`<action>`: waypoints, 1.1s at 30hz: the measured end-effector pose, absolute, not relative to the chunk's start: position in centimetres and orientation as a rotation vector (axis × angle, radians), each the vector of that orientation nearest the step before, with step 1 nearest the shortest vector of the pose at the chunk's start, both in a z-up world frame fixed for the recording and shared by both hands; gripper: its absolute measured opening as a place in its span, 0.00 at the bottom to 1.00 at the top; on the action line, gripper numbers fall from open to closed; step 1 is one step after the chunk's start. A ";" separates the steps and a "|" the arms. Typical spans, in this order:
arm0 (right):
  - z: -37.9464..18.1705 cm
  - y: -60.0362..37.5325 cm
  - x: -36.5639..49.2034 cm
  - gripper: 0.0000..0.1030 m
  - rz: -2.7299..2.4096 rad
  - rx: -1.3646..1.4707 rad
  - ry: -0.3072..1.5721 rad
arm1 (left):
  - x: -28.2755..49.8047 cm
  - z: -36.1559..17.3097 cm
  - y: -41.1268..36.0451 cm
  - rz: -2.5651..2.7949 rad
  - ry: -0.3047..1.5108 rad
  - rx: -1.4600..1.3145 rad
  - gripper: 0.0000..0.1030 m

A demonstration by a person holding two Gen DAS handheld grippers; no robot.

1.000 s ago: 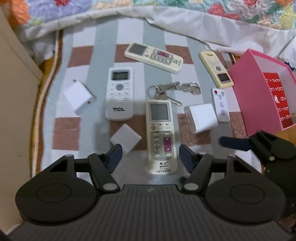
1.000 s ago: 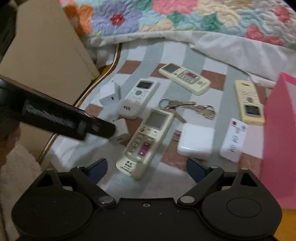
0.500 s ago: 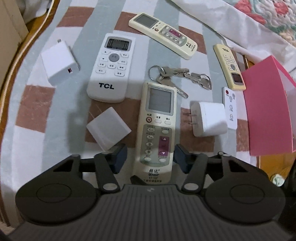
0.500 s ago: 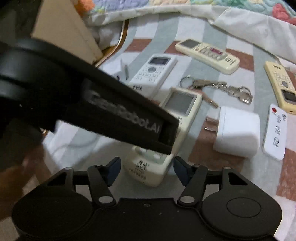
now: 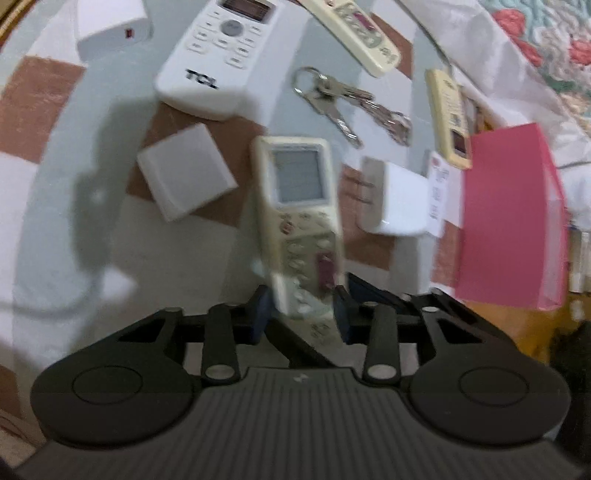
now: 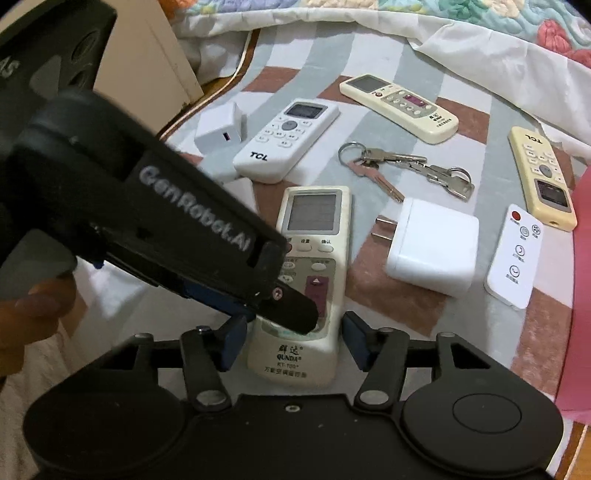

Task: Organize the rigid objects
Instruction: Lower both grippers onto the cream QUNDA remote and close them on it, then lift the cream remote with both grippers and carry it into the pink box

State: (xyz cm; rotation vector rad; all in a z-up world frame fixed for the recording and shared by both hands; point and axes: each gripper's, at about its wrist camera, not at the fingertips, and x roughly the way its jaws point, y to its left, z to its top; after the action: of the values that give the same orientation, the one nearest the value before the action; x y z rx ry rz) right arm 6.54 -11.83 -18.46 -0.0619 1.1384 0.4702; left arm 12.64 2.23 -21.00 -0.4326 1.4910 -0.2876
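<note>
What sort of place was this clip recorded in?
Most likely a bedroom at home. A floral quilt lies bunched at the far edge, the things sit on a checked cloth spread like a bed cover, and the clutter is domestic: air-conditioner remotes such as the white TCL remote, and a key bunch.

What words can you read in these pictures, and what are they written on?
"TCL": white remote
"TCL": yellowish remote, upside down
"QUNDA": cream remote, lower end
"GenRobot.AI": side of the left gripper
Button labels, the card remote and the far cream remote: too small to read.
</note>
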 end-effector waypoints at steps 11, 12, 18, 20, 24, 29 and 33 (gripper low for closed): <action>-18.6 -12.0 6.9 0.58 0.409 -0.056 1.108 | 11.7 -20.3 1.5 -0.285 1.366 -0.378 0.33; -18.6 -12.3 7.0 0.58 0.410 -0.042 1.106 | 11.6 -20.2 1.4 -0.294 1.357 -0.366 0.33; -18.9 -12.5 6.6 0.58 0.431 -0.057 1.082 | 11.5 -20.1 1.1 -0.292 1.336 -0.344 0.33; -19.1 -12.4 7.0 0.58 0.431 -0.060 1.079 | 11.4 -20.1 1.1 -0.288 1.334 -0.347 0.33; -18.6 -12.3 6.3 0.58 0.402 -0.044 1.070 | 10.5 -19.0 -0.4 -0.314 1.277 -0.183 0.33; -17.6 -12.6 5.6 0.58 0.400 -0.056 1.013 | 10.0 -17.8 0.0 -0.350 1.233 -0.202 0.33; -15.6 -13.4 4.9 0.58 0.405 -0.046 0.969 | 9.2 -15.7 0.0 -0.394 1.191 -0.208 0.33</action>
State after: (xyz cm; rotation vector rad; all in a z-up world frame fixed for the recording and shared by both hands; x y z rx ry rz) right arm 4.87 -13.42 -15.59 -0.0462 0.9686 0.4052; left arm 9.19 0.05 -15.75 -0.2084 1.1913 -0.3944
